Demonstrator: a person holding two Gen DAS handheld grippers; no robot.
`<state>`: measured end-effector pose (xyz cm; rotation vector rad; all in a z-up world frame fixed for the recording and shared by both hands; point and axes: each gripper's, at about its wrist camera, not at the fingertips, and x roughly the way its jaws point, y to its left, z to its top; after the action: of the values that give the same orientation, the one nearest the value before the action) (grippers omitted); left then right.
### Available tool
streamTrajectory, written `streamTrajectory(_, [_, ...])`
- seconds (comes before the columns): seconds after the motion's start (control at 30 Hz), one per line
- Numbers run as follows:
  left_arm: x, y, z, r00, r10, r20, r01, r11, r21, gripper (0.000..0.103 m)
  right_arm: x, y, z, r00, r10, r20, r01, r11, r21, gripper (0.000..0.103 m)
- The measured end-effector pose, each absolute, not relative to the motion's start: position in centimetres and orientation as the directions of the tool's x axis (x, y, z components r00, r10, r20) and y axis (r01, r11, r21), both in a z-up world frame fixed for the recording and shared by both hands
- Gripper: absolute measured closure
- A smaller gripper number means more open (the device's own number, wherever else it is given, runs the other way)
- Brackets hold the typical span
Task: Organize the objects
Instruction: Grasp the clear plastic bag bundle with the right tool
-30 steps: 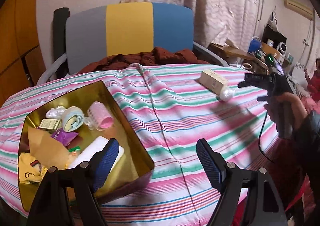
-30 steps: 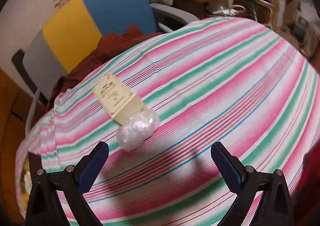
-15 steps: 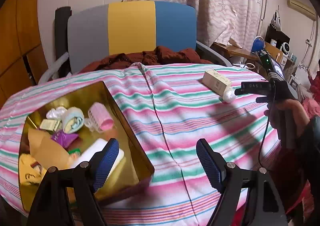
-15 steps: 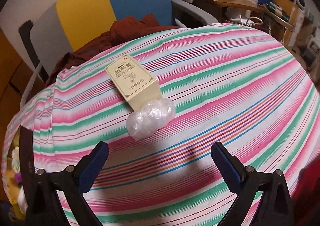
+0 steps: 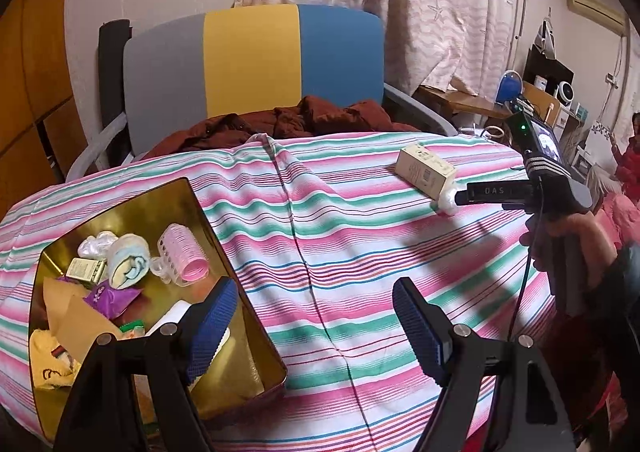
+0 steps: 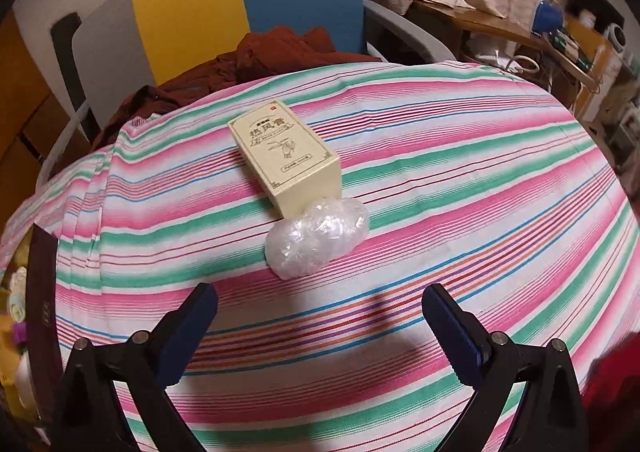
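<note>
- The crumpled clear plastic wad (image 6: 318, 242) lies on the striped cloth (image 6: 460, 180), touching the near end of the cream carton (image 6: 286, 160), which sits just behind it at about 11 o'clock
- Both are the only loose things on the cloth, well apart from the gold tin (image 5: 240, 284), so they look like the last items to be put away
- The right gripper (image 6: 320, 328) hovers just short of the wad with its jaws spread wide and nothing between them; the wad sits at 12 o'clock, roughly centred on the gap, which suits a straight reach and pinch
- The wad looks soft and springy, so I judge it will squash and could nudge the carton when pinched
- In the left wrist view a hand (image 5: 568, 236) holds that gripper's handle at 3 o'clock, its tip by the wad
- The left gripper (image 5: 316, 328) waits wide open and empty over the near edge of the tin, at 7 o'clock from the carton
- The tin already holds a pink roller (image 5: 184, 256), a rolled pale towel (image 5: 128, 260), a purple sachet (image 5: 114, 296) and other small bits
</note>
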<state>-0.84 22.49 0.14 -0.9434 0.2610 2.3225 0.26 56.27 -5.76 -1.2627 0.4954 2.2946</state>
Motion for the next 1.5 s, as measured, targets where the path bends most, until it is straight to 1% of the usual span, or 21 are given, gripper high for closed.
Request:
streamTrajectory(0.1, [-1.1, 22.9, -0.1, -0.547, 0.472, -0.691, -0.614, -0.787, -0.051, 0.022, 0.1, 56.3, -6.1, -0.455, 0.221, -0.862, -0.558, -0.826, 0.082, 0.000])
streamTrajectory(0.23, [-1.4, 23.3, -0.5, -0.521, 0.491, -0.698, -0.631, -0.772, -0.072, 0.022, 0.1, 57.2, -6.5, -0.448, 0.171, -0.878, -0.577, -0.805, 0.138, 0.000])
streamTrajectory(0.33, [-1.6, 23.4, -0.5, -0.507, 0.512, -0.693, -0.642, -0.761, -0.094, 0.022, -0.3, 58.1, -6.1, -0.450, 0.164, -0.878, -0.579, -0.802, 0.147, 0.000])
streamTrajectory(0.47, [-2.1, 23.2, -0.5, -0.499, 0.520, -0.694, -0.635, -0.764, -0.116, 0.022, -1.7, 59.0, -5.5, -0.459, 0.191, -0.867, -0.526, -0.846, 0.092, 0.000])
streamTrajectory(0.57, [-2.3, 23.2, -0.6, -0.493, 0.517, -0.700, -0.629, -0.767, -0.124, 0.022, -2.7, 59.5, -6.2, -0.459, 0.196, -0.867, -0.487, -0.871, 0.060, 0.000])
streamTrajectory(0.7, [-2.4, 24.0, -0.9, -0.480, 0.518, -0.708, -0.646, -0.755, -0.114, 0.022, -3.5, 59.7, -7.2, -0.489, 0.160, -0.858, -0.462, -0.881, 0.099, 0.000])
streamTrajectory(0.93, [-3.0, 26.1, -1.5, -0.454, 0.510, -0.731, -0.662, -0.742, -0.106, 0.022, -5.2, 59.2, -8.4, -0.476, 0.167, -0.863, -0.400, -0.915, 0.044, 0.000])
streamTrajectory(1.0, [-3.3, 26.8, -1.7, -0.445, 0.508, -0.737, -0.666, -0.738, -0.107, 0.022, -5.4, 59.0, -8.7, -0.457, 0.189, -0.869, -0.391, -0.920, 0.005, 0.000])
streamTrajectory(1.03, [-3.5, 27.2, -1.7, -0.442, 0.508, -0.740, -0.668, -0.737, -0.107, 0.022, -5.4, 58.9, -8.8, -0.449, 0.195, -0.872, -0.380, -0.925, -0.011, 0.006])
streamTrajectory(1.07, [-3.6, 27.4, -1.6, -0.441, 0.510, -0.739, -0.670, -0.735, -0.108, 0.022, -5.3, 58.7, -8.9, -0.442, 0.175, -0.880, -0.355, -0.935, -0.008, 0.033])
streamTrajectory(1.1, [-3.8, 27.8, -1.5, -0.437, 0.515, -0.737, -0.674, -0.730, -0.110, 0.022, -5.3, 58.5, -9.1, -0.426, 0.168, -0.889, -0.342, -0.939, -0.013, 0.043])
streamTrajectory(1.2, [-4.5, 28.9, -1.3, -0.425, 0.518, -0.742, -0.676, -0.727, -0.120, 0.023, -4.8, 58.1, -8.7, -0.404, 0.172, -0.898, -0.328, -0.944, -0.033, 0.043])
streamTrajectory(1.27, [-4.9, 29.7, -1.2, -0.425, 0.518, -0.742, -0.679, -0.725, -0.116, 0.023, -3.7, 58.3, -7.3, -0.428, 0.187, -0.884, -0.352, -0.936, -0.027, 0.044])
streamTrajectory(1.37, [-5.8, 31.2, -1.2, -0.405, 0.515, -0.755, -0.681, -0.722, -0.127, 0.023, -1.8, 60.0, -6.0, -0.441, 0.240, -0.865, -0.453, -0.891, -0.017, 0.043])
streamTrajectory(1.5, [-6.9, 33.6, -1.7, -0.373, 0.512, -0.774, -0.686, -0.713, -0.142, 0.023, -0.1, 63.3, -6.0, -0.391, 0.299, -0.870, -0.592, -0.806, -0.011, 0.043])
